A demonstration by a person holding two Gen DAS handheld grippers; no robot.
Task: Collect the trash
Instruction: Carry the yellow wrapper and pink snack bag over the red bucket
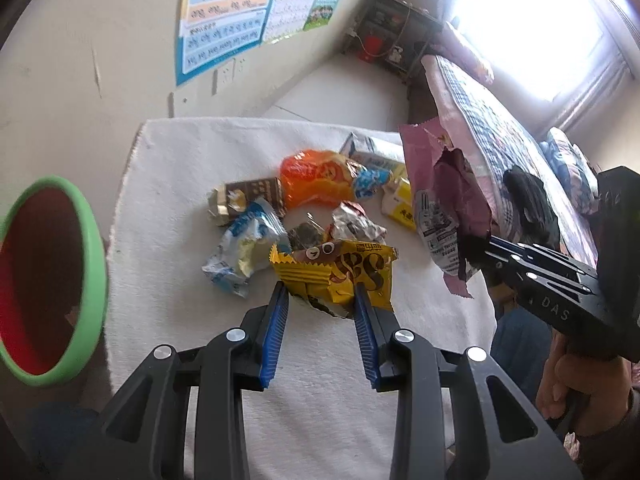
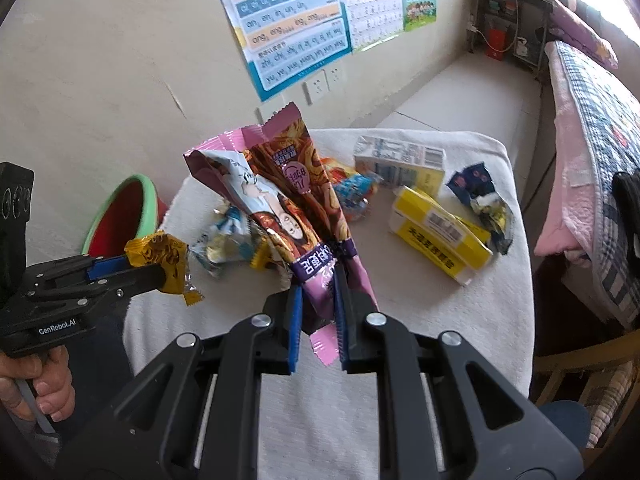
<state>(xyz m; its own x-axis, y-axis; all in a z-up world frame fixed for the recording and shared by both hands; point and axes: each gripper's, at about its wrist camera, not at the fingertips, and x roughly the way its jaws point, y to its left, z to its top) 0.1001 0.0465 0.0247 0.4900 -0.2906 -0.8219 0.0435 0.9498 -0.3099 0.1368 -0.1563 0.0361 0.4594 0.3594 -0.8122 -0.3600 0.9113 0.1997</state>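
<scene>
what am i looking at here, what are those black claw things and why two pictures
The black claws are hand-held grippers, one in each of a person's hands, each with a camera looking along its two blue-padded fingers. So there are two pictures: one from the left gripper, one from the right gripper. Each view also catches the other gripper from the side, with the hand on its handle.

The left gripper is shut on a yellow wrapper. The right is shut on a long pink wrapper.

Below is a table under a white cloth, strewn with trash: an orange bag, yellow boxes, a white carton, crumpled wrappers. A green-rimmed bin stands beside the table.
</scene>
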